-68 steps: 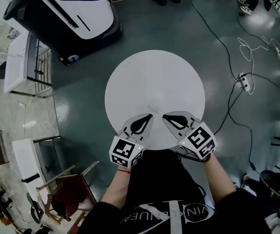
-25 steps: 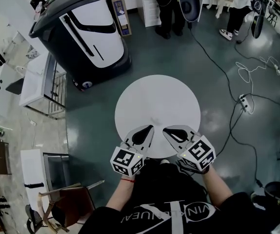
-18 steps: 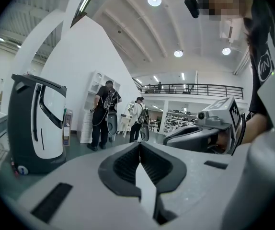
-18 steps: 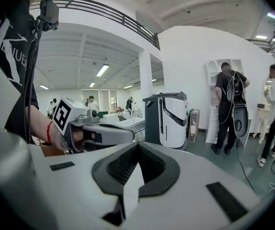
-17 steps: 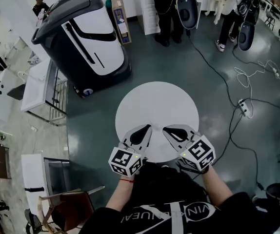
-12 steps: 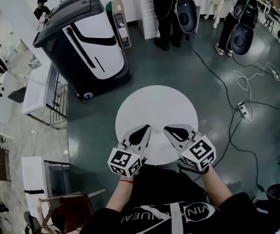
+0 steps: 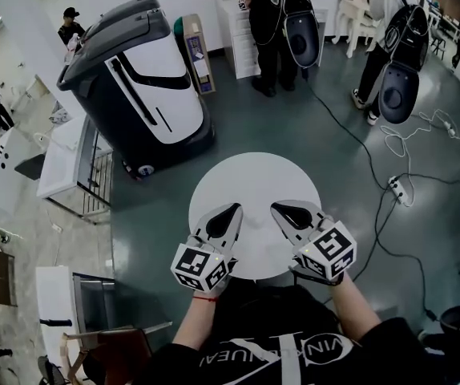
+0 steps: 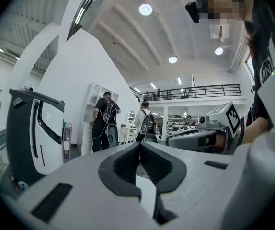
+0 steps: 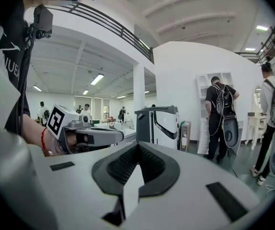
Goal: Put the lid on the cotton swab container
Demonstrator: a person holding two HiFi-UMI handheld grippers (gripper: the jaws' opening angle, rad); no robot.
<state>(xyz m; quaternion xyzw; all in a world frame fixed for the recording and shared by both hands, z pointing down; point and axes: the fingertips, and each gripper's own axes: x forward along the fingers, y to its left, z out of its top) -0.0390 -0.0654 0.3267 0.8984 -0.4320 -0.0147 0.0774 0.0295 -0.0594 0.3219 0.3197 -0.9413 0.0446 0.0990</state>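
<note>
**Both grippers closed and empty over the round table**

The left gripper [image 7: 235, 208] and the right gripper [image 7: 275, 207] hang side by side over the near half of the round white table [image 7: 254, 171], tips pointing away from the person and slightly toward each other. In each gripper view the two jaws meet at the tips with nothing between them, so neither tool has hold of anything. Neither the cotton swab container nor its lid shows in any view.

Beyond the table's far left edge stands a large black and white machine [image 7: 138, 79]. Two people [image 7: 282, 14] with backpacks stand well beyond the far side. To the right of the table, a cable [image 7: 350, 107] runs across the floor to a power strip [image 7: 396, 187].
</note>
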